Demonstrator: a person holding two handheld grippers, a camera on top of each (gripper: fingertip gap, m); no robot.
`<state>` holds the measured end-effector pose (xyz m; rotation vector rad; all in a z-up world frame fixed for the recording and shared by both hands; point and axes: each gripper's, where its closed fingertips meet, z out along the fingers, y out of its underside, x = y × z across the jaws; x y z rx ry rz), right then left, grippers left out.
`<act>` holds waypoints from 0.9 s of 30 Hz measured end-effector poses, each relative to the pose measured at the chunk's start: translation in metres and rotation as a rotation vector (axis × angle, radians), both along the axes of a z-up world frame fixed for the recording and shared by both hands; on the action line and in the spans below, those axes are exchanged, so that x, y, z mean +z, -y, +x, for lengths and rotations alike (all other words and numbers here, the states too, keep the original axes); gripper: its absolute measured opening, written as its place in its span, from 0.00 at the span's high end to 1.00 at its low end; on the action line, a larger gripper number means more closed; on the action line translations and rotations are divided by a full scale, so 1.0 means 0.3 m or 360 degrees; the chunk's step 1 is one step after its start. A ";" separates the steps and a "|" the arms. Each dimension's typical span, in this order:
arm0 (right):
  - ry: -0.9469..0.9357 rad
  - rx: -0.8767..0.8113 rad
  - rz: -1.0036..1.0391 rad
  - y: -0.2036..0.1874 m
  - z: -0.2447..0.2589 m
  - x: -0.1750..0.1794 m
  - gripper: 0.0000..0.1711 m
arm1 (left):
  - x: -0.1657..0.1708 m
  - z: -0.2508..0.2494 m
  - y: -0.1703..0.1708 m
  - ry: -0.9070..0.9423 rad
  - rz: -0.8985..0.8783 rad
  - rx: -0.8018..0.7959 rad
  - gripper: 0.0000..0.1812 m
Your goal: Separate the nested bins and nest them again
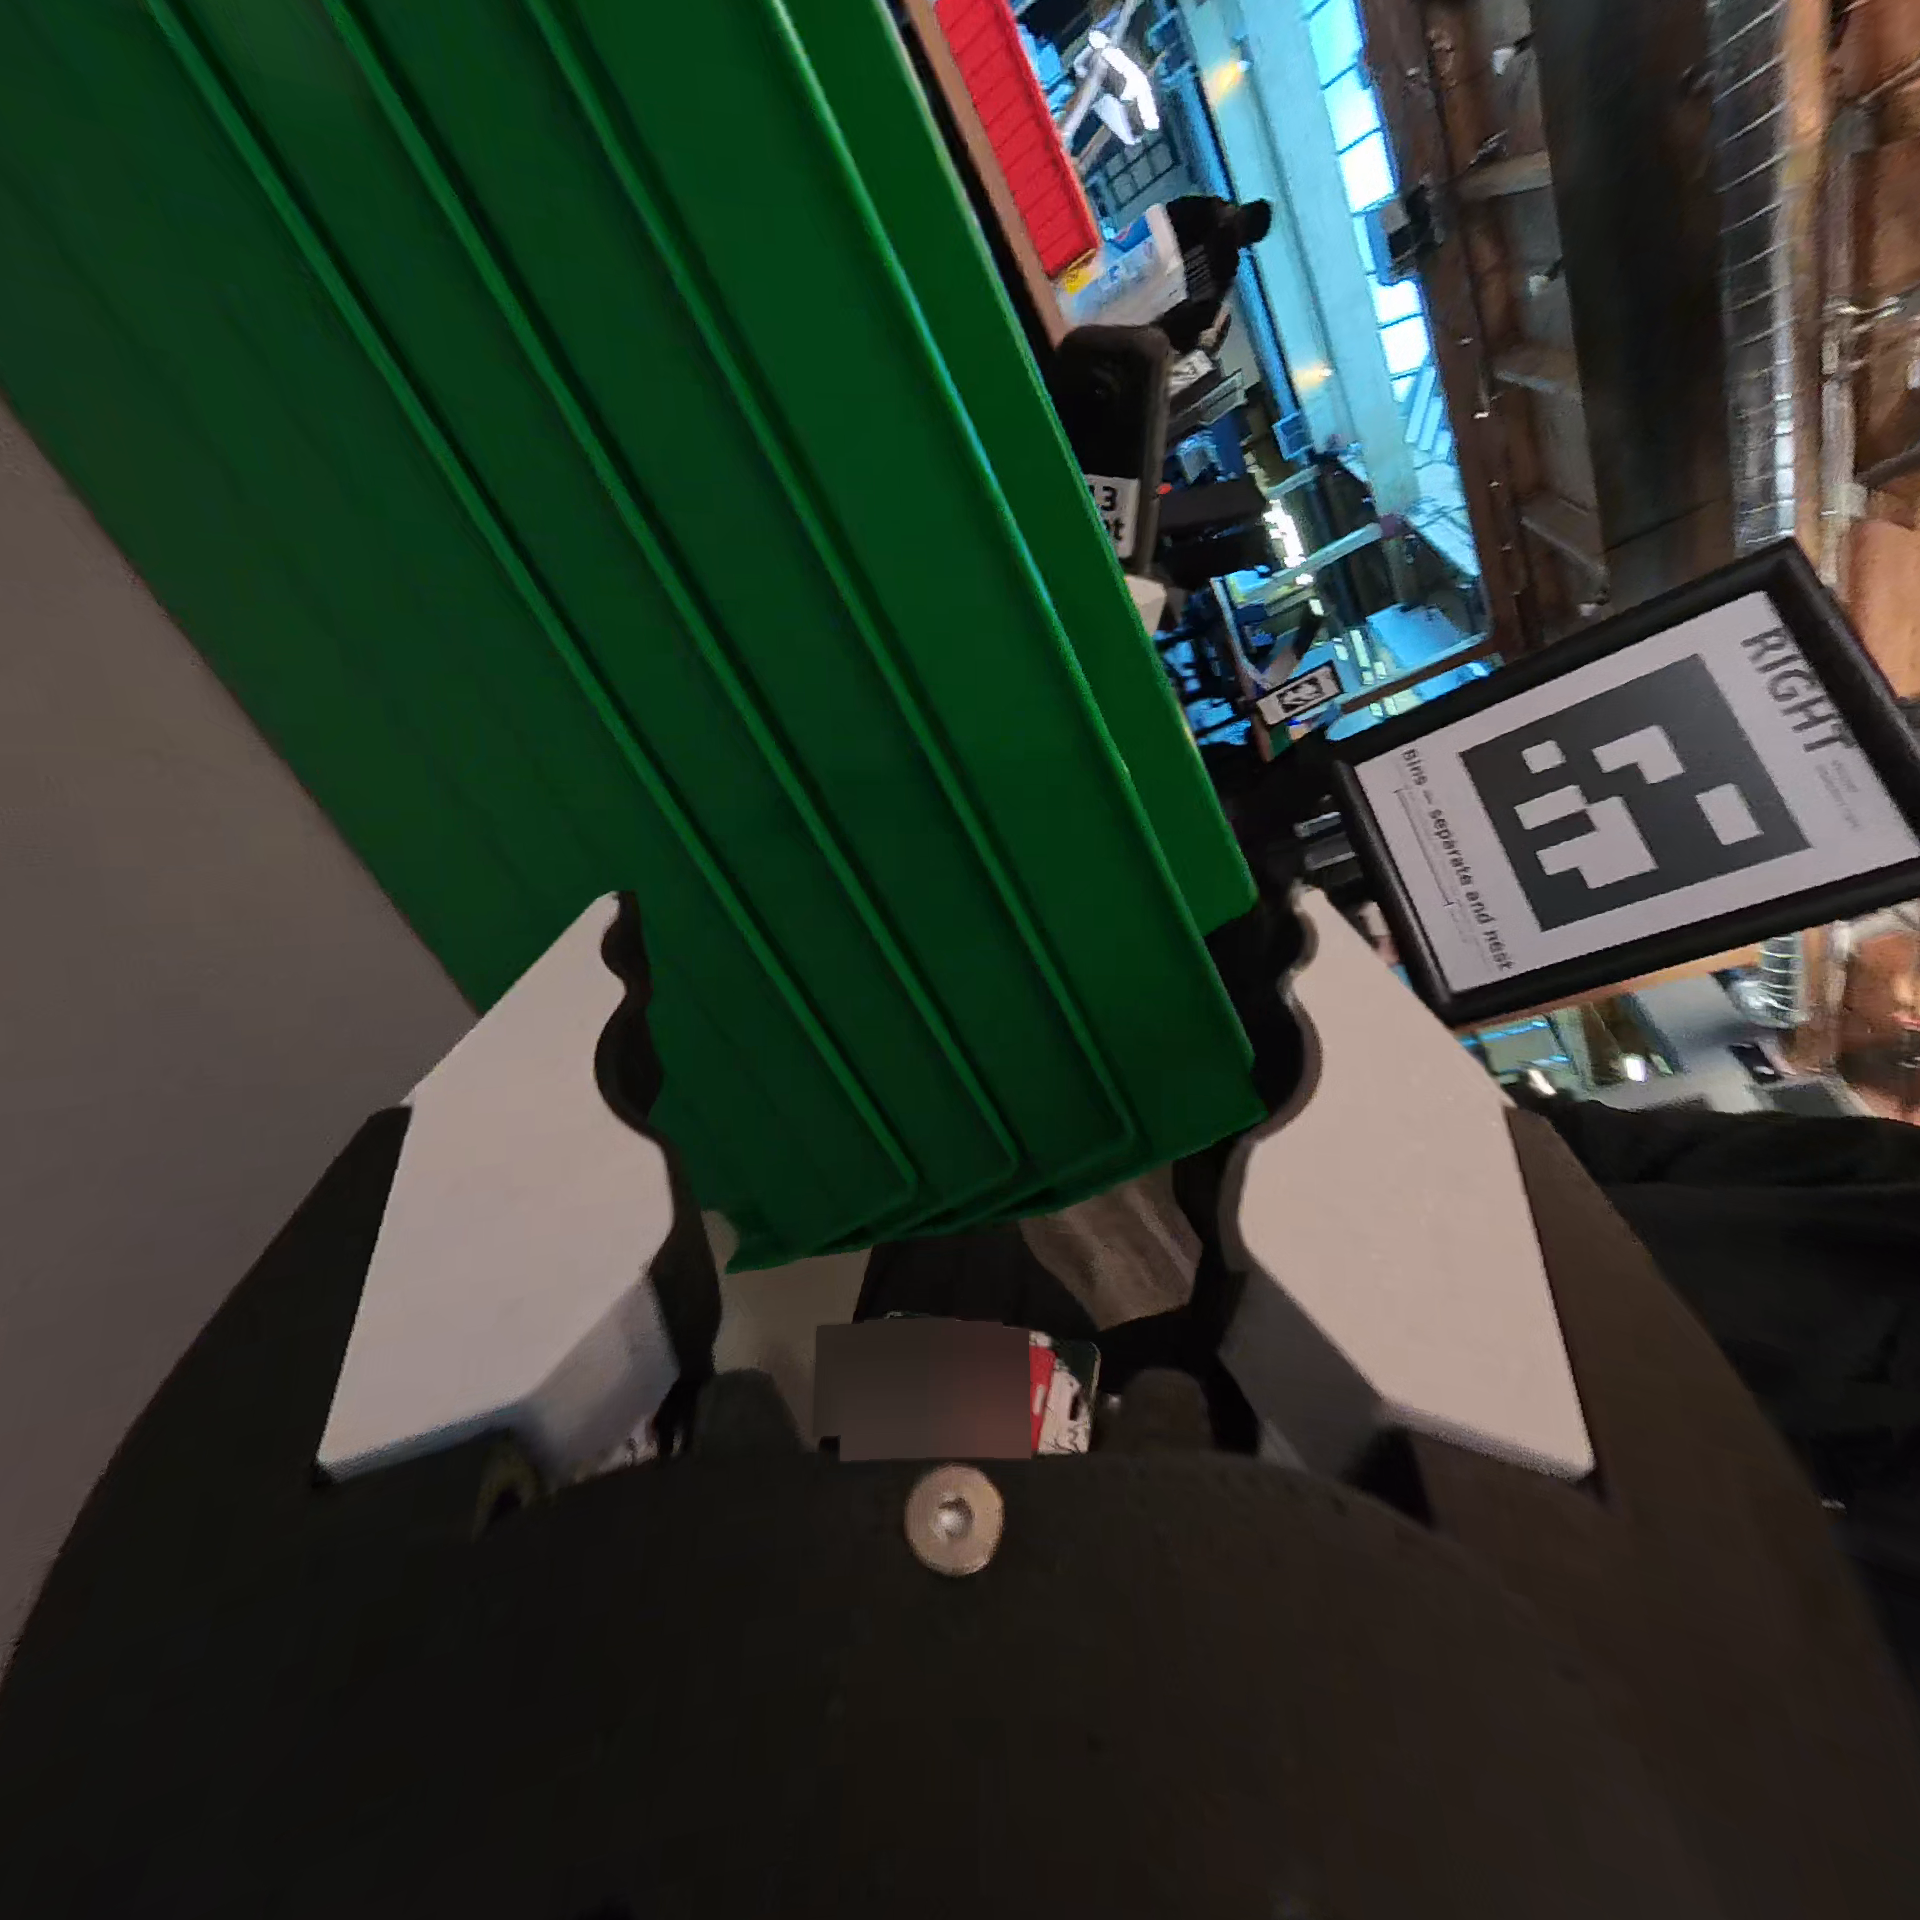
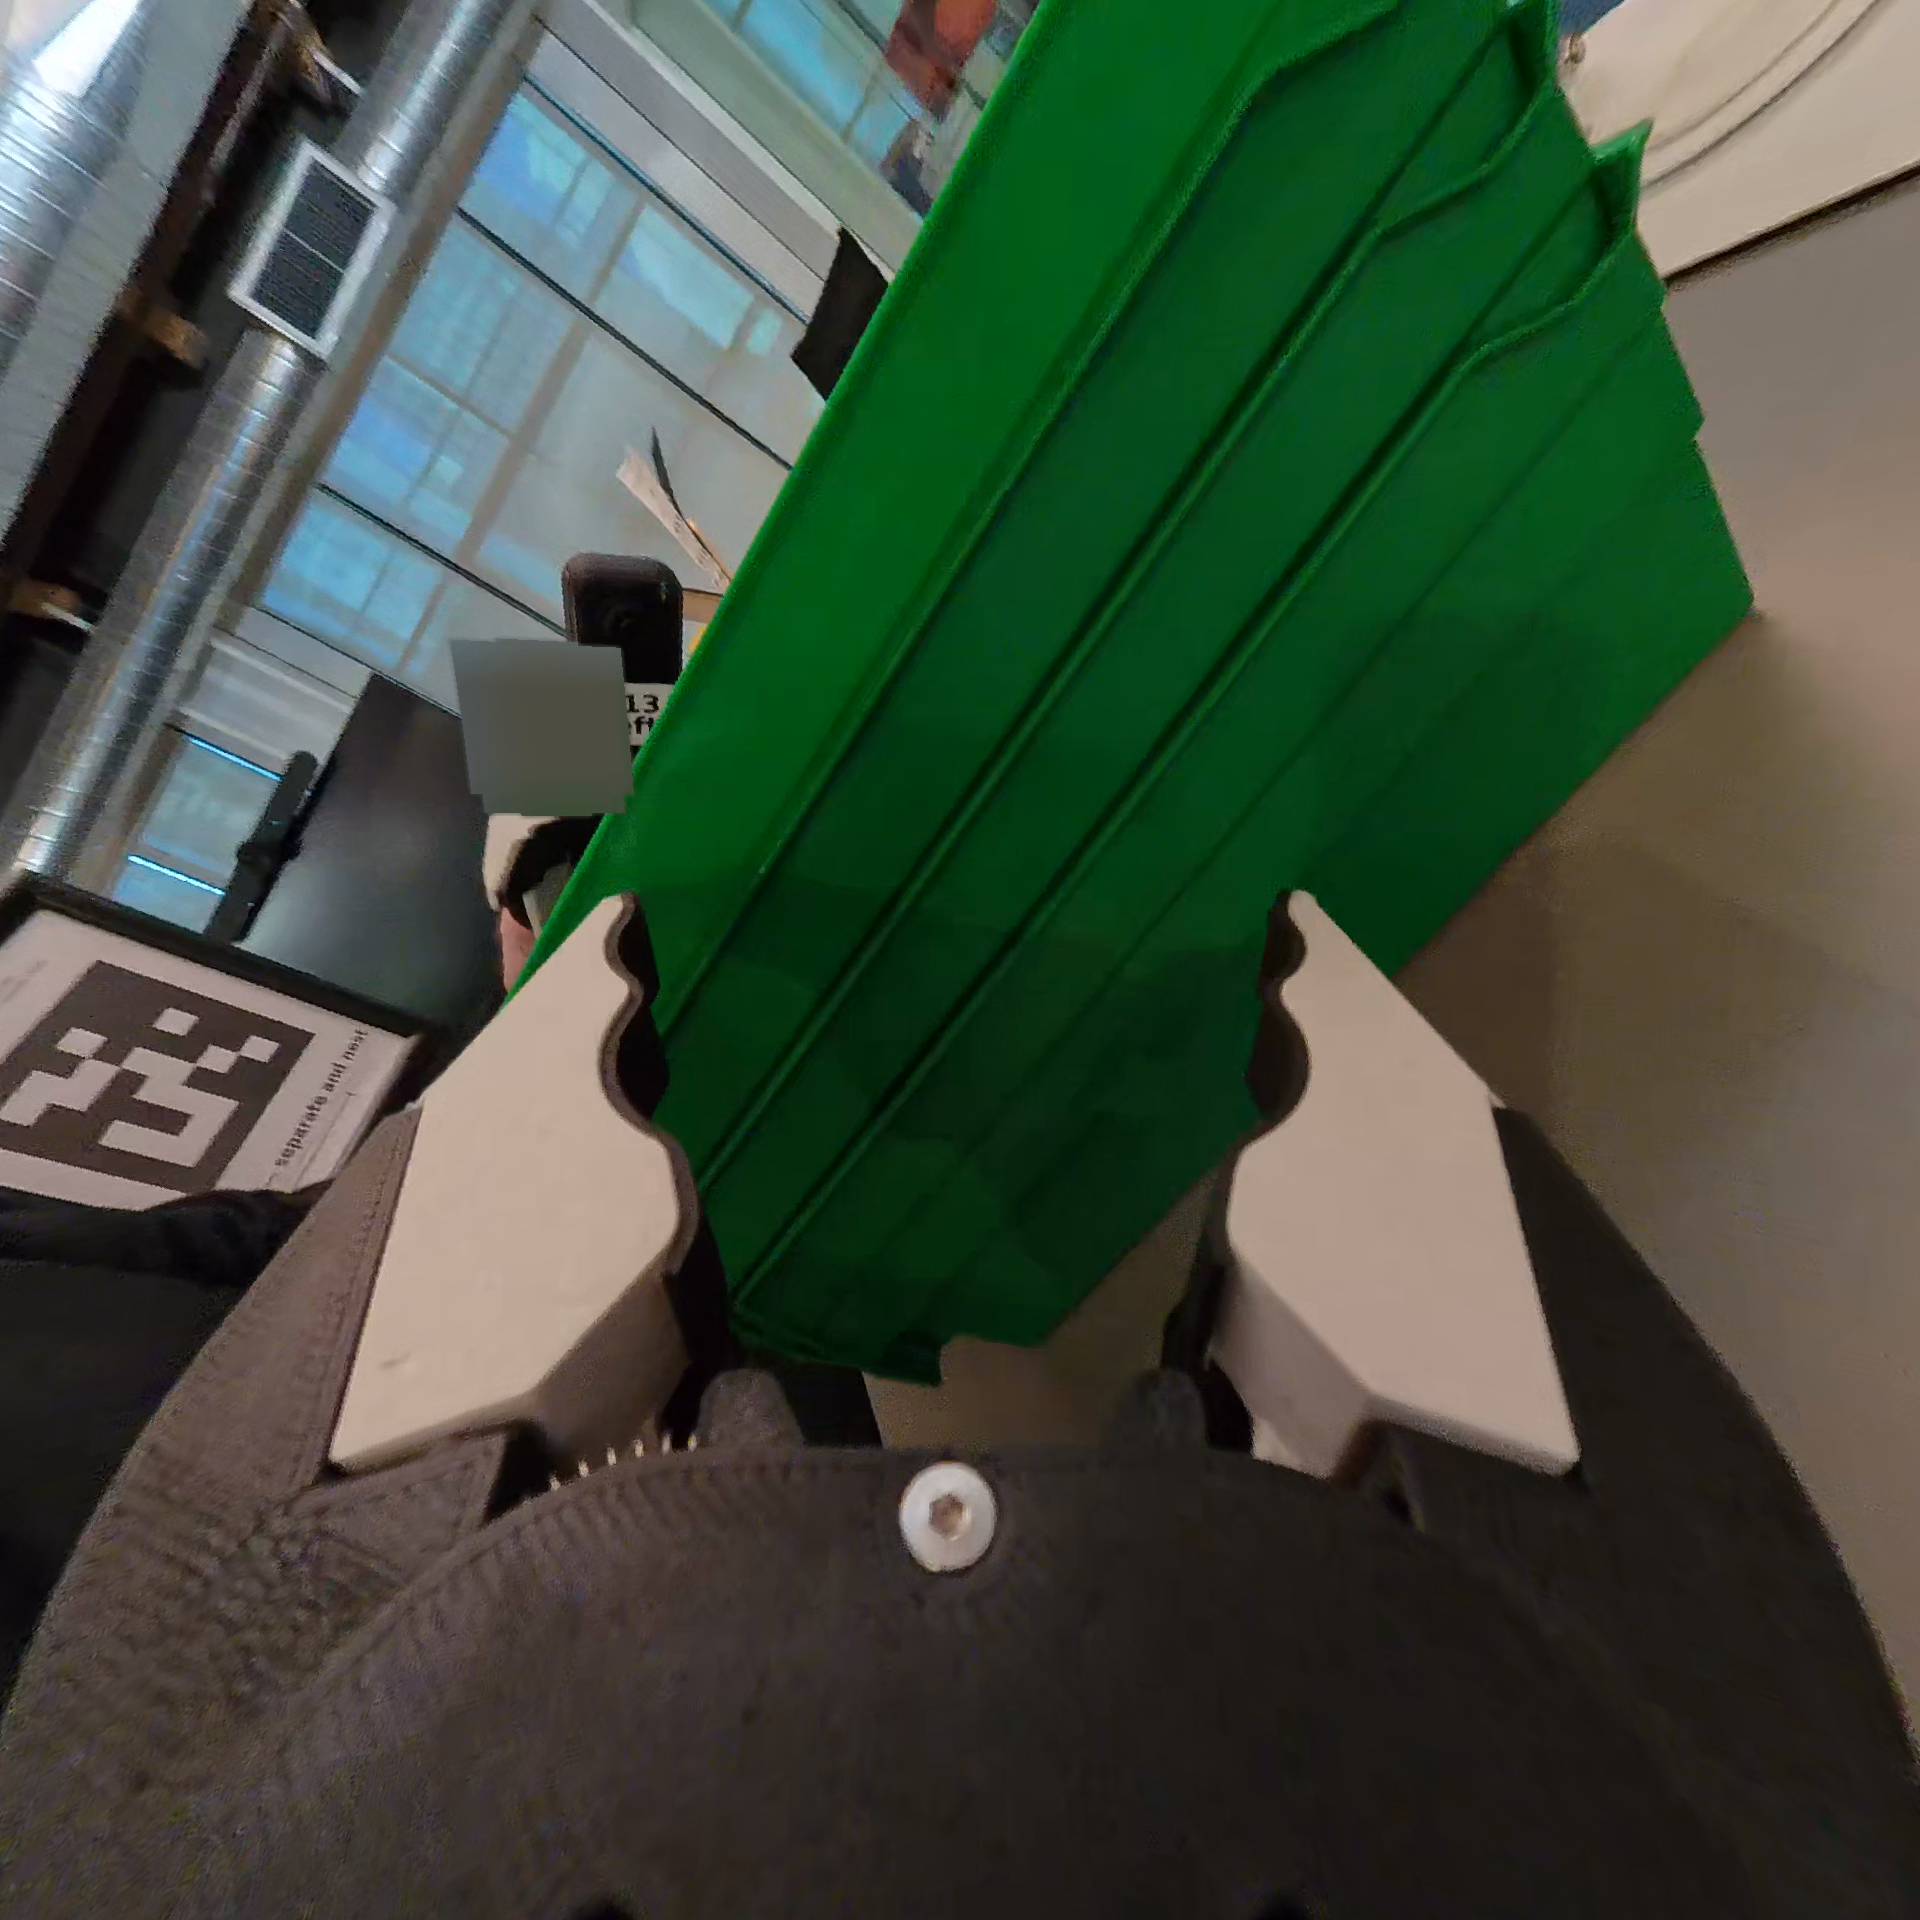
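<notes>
A stack of several nested green bins [image 1: 623,520] lies on the grey table [image 1: 156,831], with the rims stepped one above the other. My left gripper [image 1: 956,914] straddles one end of the stack, and its wide-set fingers press on the top rim and the lowest bin. My right gripper [image 2: 956,904] clamps the opposite end of the same stack [image 2: 1195,623] the same way. Each gripper's black body shows past the stack in the other's view: the right one in the left wrist view [image 1: 1112,457], the left one in the right wrist view [image 2: 623,623].
A black-framed sign with a square marker [image 1: 1662,790] stands beside the bins and also shows in the right wrist view [image 2: 156,1070]. A red bin [image 1: 1018,135] sits farther back. A dark sleeve [image 1: 1766,1247] is near the left gripper. Grey tabletop [image 2: 1662,935] runs alongside the stack.
</notes>
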<state>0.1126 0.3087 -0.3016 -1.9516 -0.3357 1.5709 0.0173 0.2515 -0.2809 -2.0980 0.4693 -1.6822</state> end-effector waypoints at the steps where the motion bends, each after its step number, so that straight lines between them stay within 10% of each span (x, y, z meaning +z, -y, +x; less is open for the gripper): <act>1: -0.0005 0.0007 -0.0008 0.014 -0.005 -0.001 0.33 | -0.001 0.009 0.006 0.0028 -0.0018 -0.0021 0.36; 27: -0.0339 0.0271 -0.0200 0.071 -0.341 -0.018 0.42 | -0.033 -0.200 0.078 0.0017 -0.0012 0.0330 0.35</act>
